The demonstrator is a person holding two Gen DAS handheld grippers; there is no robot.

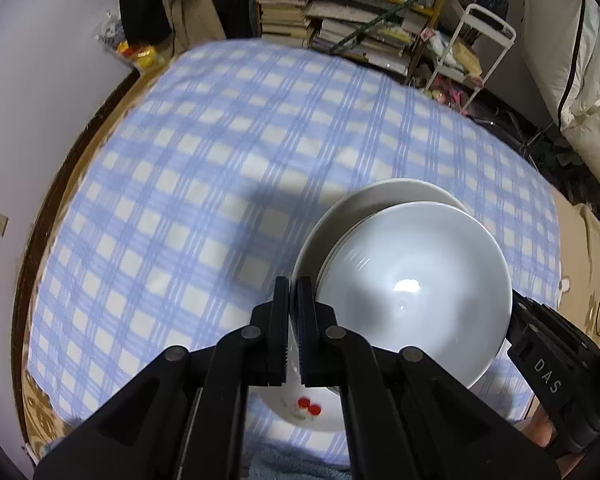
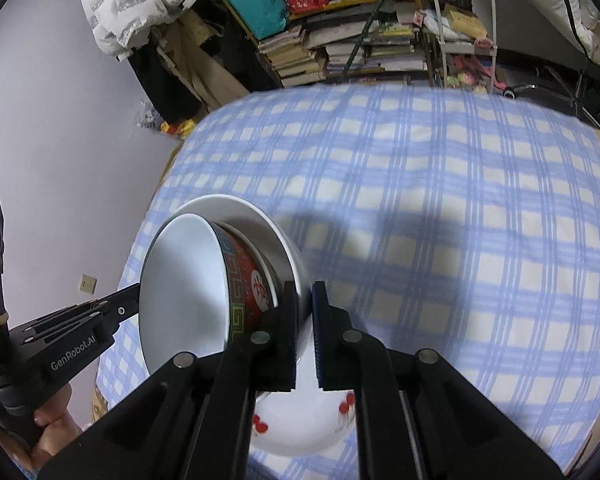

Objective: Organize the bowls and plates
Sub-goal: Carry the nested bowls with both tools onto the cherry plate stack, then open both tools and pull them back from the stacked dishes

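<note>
A white plate (image 1: 342, 210) with red flower prints carries a large bowl (image 1: 416, 288), white inside and red-patterned outside (image 2: 246, 280). In the left wrist view my left gripper (image 1: 294, 330) is shut on the plate's left rim. In the right wrist view my right gripper (image 2: 305, 334) is shut on the plate's (image 2: 284, 240) opposite rim. Both grippers hold the plate and bowl (image 2: 182, 292) above the blue checked tablecloth (image 1: 204, 168). The other gripper's body shows at the edge of each view.
The table (image 2: 440, 208) under the checked cloth spreads ahead. Behind it stand a shelf of stacked books (image 1: 340, 12), a white metal cart (image 1: 476, 44) and hanging coats (image 2: 136, 4). A lilac wall (image 1: 32, 80) lies to the left.
</note>
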